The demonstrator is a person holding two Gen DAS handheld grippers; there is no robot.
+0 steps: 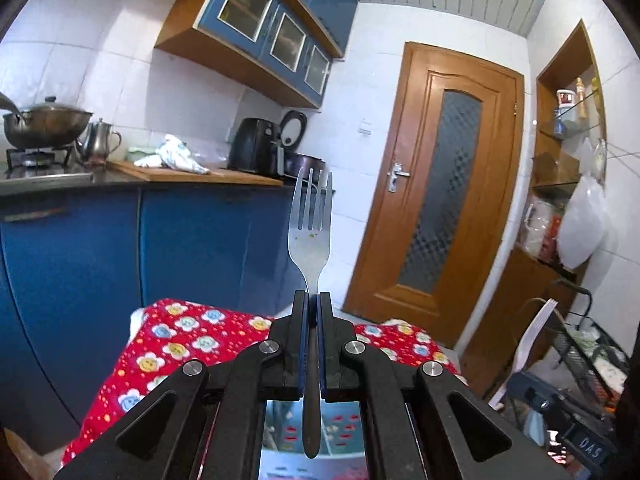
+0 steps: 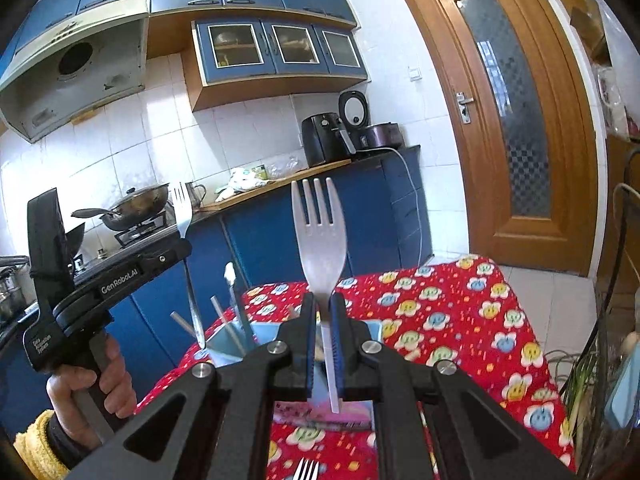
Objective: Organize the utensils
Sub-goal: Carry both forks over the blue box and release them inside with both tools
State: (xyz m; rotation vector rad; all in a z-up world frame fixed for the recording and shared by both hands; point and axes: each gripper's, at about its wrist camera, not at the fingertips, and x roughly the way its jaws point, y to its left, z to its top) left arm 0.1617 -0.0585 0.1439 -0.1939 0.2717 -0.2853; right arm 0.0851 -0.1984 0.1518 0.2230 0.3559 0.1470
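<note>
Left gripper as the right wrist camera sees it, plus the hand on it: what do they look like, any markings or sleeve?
The left gripper is matte black plastic with white lettering, "GenRobot.AI" along its side bar and smaller unreadable text near the grip. The bare hand wraps a grey handle; its cuff is fuzzy yellow. The right gripper has black angular links, silver pivot bolts and blue finger pads.

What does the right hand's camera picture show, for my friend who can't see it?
The right gripper holds a pale plastic fork upright, tines up, above a table with a red flowered cloth. To its left, the left gripper holds a metal fork over a light blue holder.
</note>
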